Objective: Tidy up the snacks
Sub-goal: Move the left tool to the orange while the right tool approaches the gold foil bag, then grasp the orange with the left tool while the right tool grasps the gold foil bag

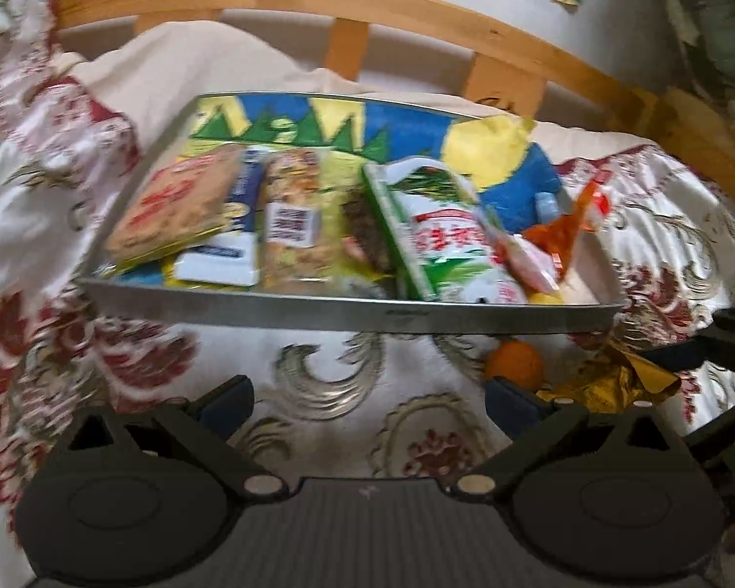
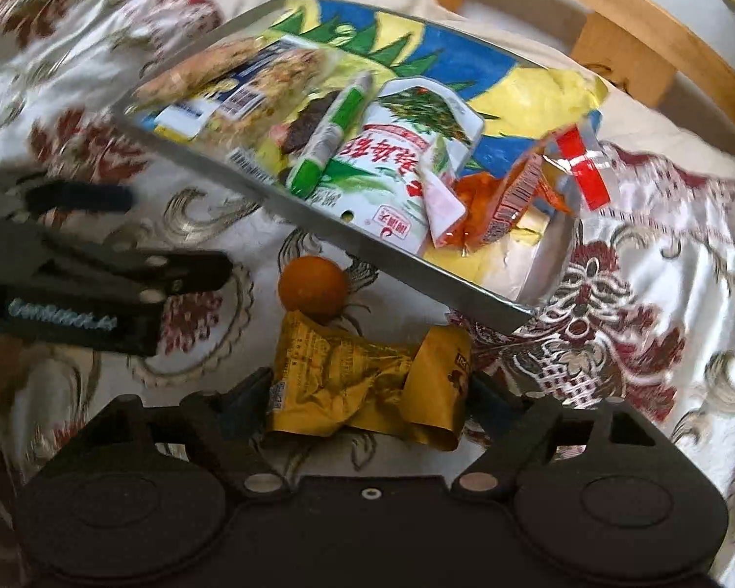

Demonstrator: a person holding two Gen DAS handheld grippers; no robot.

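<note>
The right gripper point(image 2: 367, 399) has its jaws apart around a crumpled yellow wrapper point(image 2: 362, 382); whether the pads press it is unclear. Just beyond lies an orange point(image 2: 312, 285), then the snack tray point(image 2: 318, 225). Only the left view shows the left gripper point(image 1: 367, 404) spread over bare bedspread point(image 1: 328, 377).

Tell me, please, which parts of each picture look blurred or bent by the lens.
Left wrist view: the snack packets in the tray are smeared and their print unreadable; the wooden rail bows into an arc. Right wrist view: the patterned bedspread streaks toward the edges.
</note>
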